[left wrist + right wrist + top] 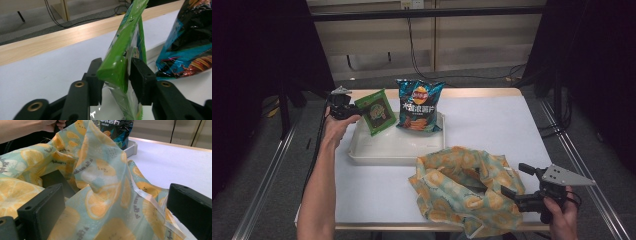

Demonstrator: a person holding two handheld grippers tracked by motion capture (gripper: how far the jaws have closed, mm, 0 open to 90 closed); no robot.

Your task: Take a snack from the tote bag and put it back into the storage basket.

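The left forearm stretches toward eleven o'clock, its left gripper (349, 111) pinching the upright green packet (377, 111) over the white tray's (377, 150) ten-o'clock corner, while the right gripper (518, 183), spread wide, straddles the lemon-print bag (457, 187) at five o'clock on the tabletop (492, 120)

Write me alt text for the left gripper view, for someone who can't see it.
Two black jaws of the left hand-held gripper stand on either side of a flat green snack packet, held on edge above a white table. A blue chip bag sits at right, and the table's wooden edge runs behind.
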